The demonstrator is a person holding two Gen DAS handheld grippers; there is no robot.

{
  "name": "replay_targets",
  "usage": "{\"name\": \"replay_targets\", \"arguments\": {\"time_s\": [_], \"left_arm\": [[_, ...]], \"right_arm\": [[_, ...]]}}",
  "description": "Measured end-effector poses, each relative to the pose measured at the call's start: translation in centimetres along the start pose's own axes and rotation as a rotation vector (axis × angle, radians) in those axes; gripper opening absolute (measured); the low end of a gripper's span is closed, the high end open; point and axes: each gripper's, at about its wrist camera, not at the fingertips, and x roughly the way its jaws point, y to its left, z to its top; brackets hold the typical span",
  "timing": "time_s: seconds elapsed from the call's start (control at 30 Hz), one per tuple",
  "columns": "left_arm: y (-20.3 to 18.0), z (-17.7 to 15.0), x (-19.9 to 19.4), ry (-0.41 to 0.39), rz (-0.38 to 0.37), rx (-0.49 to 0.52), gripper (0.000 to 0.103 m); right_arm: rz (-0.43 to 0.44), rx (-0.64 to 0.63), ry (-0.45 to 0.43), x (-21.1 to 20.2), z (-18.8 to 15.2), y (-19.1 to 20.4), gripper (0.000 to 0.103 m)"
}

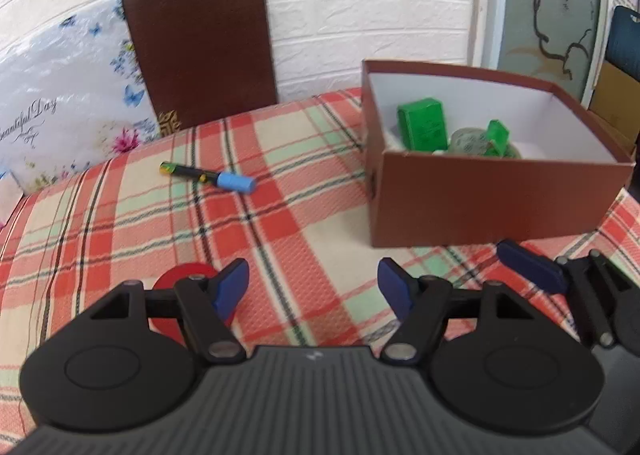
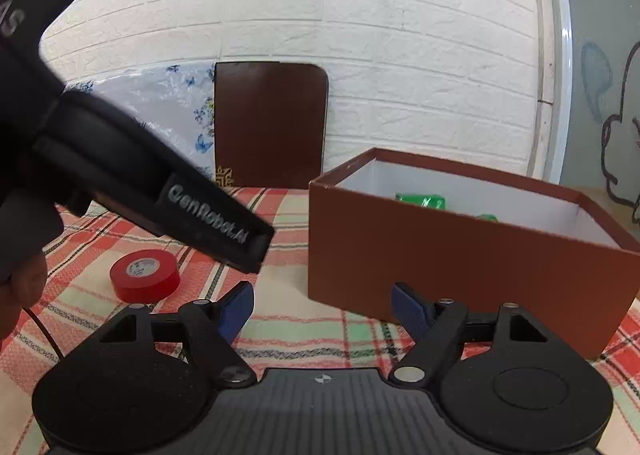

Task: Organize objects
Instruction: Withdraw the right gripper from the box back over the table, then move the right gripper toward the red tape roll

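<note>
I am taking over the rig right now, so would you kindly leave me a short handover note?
Left hand-held gripper: open, empty, low over the plaid cloth.
Right hand-held gripper: open, empty, near the front of the brown box.
Done: a green packet, a smaller green piece and a round item under it sit in the box.
Left: the red tape roll beside the left hand-held gripper, and the blue-capped marker farther back on the cloth.
</note>
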Motion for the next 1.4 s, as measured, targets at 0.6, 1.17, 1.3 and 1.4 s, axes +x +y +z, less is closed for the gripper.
{"name": "replay_targets", "arguments": {"time_s": [0.6,1.17,1.3,1.4], "left_arm": [[4.0,-4.0,0.8,0.055,0.056,-0.054,0.073],[6.5,-6.1,1.4,0.070,0.086,-0.078,0.073],[7.3,-6.5,1.4,0.073,0.094,-0.092,0.073],[7.9,-6.8,1.4,0.072,0.099,-0.100,0.073]], "right_arm": [[0.011,0.015,0.073,0.0,-0.7,0.6,0.076],[0.005,0.038,0.078,-0.2,-0.9,0.2,0.077],[0.011,0.020,0.089,-0.1,-0.9,0.7,0.077],[0.019,0.008,0.097,0.0,-0.9,1.1,0.077]]}}
